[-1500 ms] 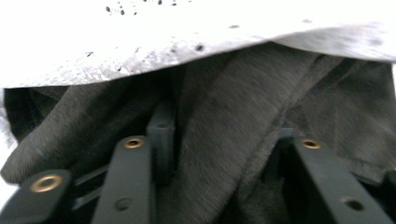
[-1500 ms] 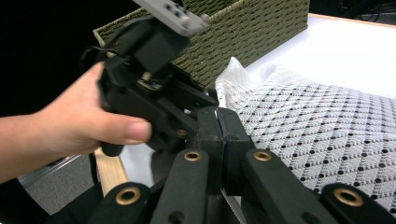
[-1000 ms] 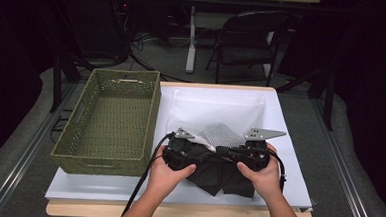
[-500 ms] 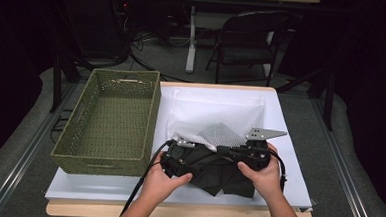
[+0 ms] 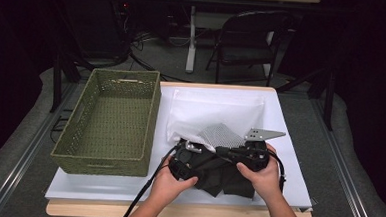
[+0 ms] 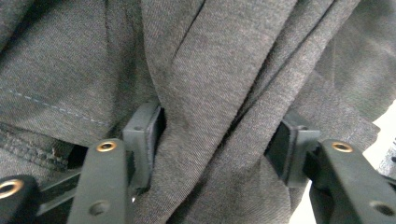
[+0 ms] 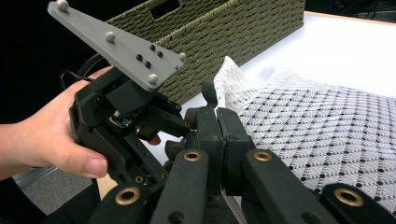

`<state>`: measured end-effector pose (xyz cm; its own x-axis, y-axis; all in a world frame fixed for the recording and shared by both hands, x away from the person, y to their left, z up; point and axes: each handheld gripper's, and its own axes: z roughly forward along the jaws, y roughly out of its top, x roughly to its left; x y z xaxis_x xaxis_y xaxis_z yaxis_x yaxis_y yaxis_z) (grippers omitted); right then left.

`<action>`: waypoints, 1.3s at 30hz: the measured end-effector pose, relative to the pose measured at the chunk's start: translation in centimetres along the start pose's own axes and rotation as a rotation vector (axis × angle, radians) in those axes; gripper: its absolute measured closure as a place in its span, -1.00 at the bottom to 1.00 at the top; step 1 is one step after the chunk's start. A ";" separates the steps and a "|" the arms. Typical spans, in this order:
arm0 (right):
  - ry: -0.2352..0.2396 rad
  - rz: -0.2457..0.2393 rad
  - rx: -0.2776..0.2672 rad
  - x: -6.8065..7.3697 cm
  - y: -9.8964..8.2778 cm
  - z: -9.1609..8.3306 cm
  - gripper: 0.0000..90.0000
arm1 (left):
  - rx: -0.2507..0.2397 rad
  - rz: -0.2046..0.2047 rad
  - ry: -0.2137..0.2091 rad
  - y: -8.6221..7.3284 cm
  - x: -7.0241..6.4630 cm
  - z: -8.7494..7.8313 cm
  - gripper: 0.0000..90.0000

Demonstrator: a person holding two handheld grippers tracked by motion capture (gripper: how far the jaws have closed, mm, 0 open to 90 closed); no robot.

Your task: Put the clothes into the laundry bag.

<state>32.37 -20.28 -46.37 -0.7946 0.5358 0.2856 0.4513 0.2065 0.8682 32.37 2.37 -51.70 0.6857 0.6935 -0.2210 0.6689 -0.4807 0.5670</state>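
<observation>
left gripper [image 5: 198, 161] sank, fingers closing around dark garment [image 6: 219, 93].

Matt grey knit garment [image 6: 224, 93], woven green basket [image 5: 111, 119], white mesh bag [image 7: 327, 135]

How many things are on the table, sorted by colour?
Green: 1, the basket
White: 2, the mesh bag and the sheet
Dark grey: 1, the cloth
Total: 4
</observation>
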 end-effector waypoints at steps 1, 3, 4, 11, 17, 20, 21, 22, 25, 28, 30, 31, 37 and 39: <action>0.000 0.000 0.000 0.0 0.0 0.0 0.98 | 0.001 0.002 0.000 0.0 0.0 0.0 0.03; 0.000 0.001 0.003 0.0 0.0 0.0 0.98 | 0.003 -0.010 -0.010 0.0 0.1 0.2 0.14; 0.001 -0.001 0.003 0.0 0.0 0.1 0.98 | 0.005 -0.014 -0.017 0.0 0.1 0.3 0.20; 0.005 -0.006 0.008 0.2 0.0 0.2 0.98 | -0.015 -0.035 -0.015 0.0 -0.1 0.3 0.72; 0.029 -0.009 0.016 0.6 -0.1 0.5 0.98 | -0.054 -0.047 -0.013 0.9 -0.1 0.1 0.79; 0.045 -0.004 0.019 0.8 -0.1 0.6 0.98 | -0.066 -0.061 -0.014 1.5 0.1 0.1 0.80; 0.049 -0.001 0.019 0.8 -0.1 0.6 0.98 | -0.072 -0.068 -0.008 1.6 0.1 0.1 0.80; 0.052 0.000 0.018 0.9 -0.1 0.6 0.98 | -0.075 -0.068 -0.004 1.8 0.2 0.1 0.81; 0.064 0.008 0.021 0.9 -0.1 0.6 0.98 | -0.092 -0.086 0.002 2.2 0.7 0.1 0.81; 0.064 0.003 0.020 0.9 -0.2 0.8 0.98 | -0.094 -0.118 0.004 2.5 1.3 0.5 0.80; 0.061 0.006 0.022 1.0 -0.2 0.8 0.98 | -0.081 -0.128 -0.001 2.6 1.5 0.8 0.78; 0.062 0.003 0.020 0.9 -0.2 0.8 0.98 | -0.084 -0.129 0.002 2.6 1.5 0.7 0.75; 0.034 0.004 0.012 0.5 -0.2 0.5 0.98 | -0.105 -0.111 0.011 2.3 1.1 -1.0 0.22; 0.028 0.001 0.013 0.4 -0.2 0.5 0.98 | -0.118 -0.104 0.004 2.2 0.8 -1.7 0.14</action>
<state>32.12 -19.72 -46.66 -0.8051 0.5127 0.2984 0.4576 0.2167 0.8623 33.90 2.86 -49.28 0.6132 0.7387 -0.2799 0.6976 -0.3402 0.6305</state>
